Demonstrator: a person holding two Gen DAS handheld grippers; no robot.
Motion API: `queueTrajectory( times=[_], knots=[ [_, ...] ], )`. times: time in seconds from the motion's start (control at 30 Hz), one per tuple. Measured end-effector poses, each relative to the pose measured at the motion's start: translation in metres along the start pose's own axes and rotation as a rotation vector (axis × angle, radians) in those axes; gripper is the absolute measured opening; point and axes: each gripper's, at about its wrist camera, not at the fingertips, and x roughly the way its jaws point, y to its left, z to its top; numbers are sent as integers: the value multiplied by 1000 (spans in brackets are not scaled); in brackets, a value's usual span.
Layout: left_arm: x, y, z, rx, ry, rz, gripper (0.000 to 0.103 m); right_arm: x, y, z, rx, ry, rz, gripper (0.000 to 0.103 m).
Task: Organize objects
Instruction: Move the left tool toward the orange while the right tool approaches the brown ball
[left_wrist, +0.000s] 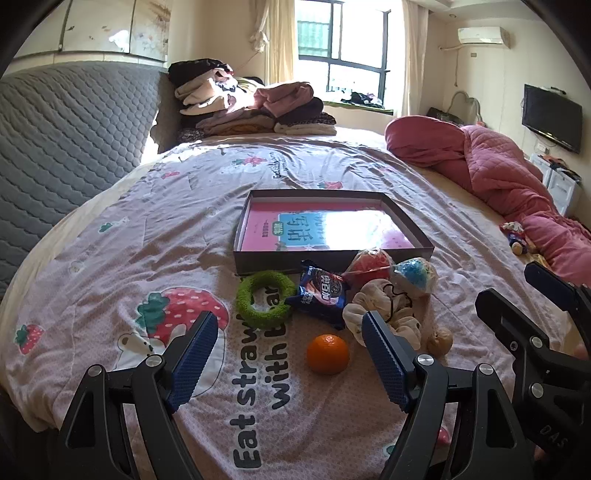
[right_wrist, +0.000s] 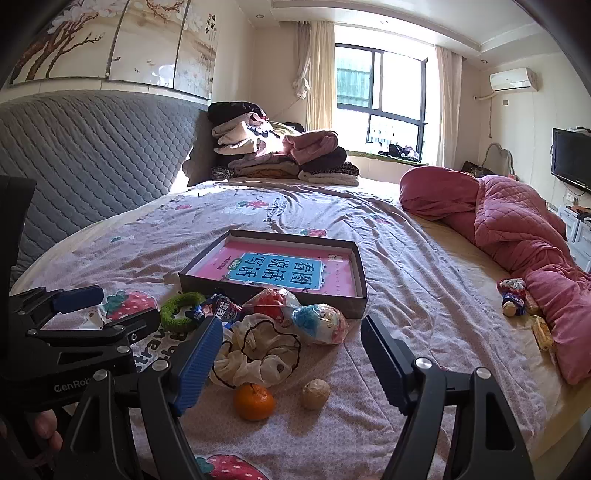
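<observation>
A shallow dark box (left_wrist: 332, 256) (right_wrist: 273, 284) lined with a pink and blue sheet lies on the bed. In front of it sit a green ring (left_wrist: 264, 297) (right_wrist: 181, 308), a dark snack packet (left_wrist: 321, 293) (right_wrist: 219, 308), a red wrapped ball (left_wrist: 369, 264) (right_wrist: 271, 301), a blue wrapped ball (left_wrist: 415, 275) (right_wrist: 319, 323), a cream scrunchie (left_wrist: 388, 314) (right_wrist: 255, 356), an orange (left_wrist: 328, 353) (right_wrist: 255, 401) and a walnut (left_wrist: 439, 340) (right_wrist: 315, 394). My left gripper (left_wrist: 291, 356) is open, above the orange. My right gripper (right_wrist: 291, 362) is open, above the orange and walnut.
The bedspread (left_wrist: 147, 229) has strawberry prints and wrinkles. A pink quilt (left_wrist: 498, 173) (right_wrist: 517, 229) lies along the right, with small toys (right_wrist: 513, 295) beside it. Folded clothes (left_wrist: 251, 107) are stacked at the far end. A grey padded headboard (left_wrist: 66, 129) stands at left.
</observation>
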Motion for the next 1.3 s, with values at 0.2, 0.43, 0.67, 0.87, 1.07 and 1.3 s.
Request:
queueTrajectory(
  times=[0.2,0.43,0.67,0.87,1.07,1.3],
  knots=[
    [-6,-2,1,4,-9,0,81,-6,-1,3,3,-18,0,77],
    [-8,-3,1,4,-10,-3,81,-10,-2,3,2,-29,6,77],
    [-10,-1,1,-4,-5,-5,81,-11,-4,2,1,-25,12,77],
    [-2,-3,-5,10,33,-13,81,-9,-9,-2,13,-8,26,77],
    [9,-4,-15,24,71,-20,81,0,-17,-12,27,29,30,77],
    [17,-5,-22,25,104,-37,81,8,-19,-23,29,63,45,77]
  ],
)
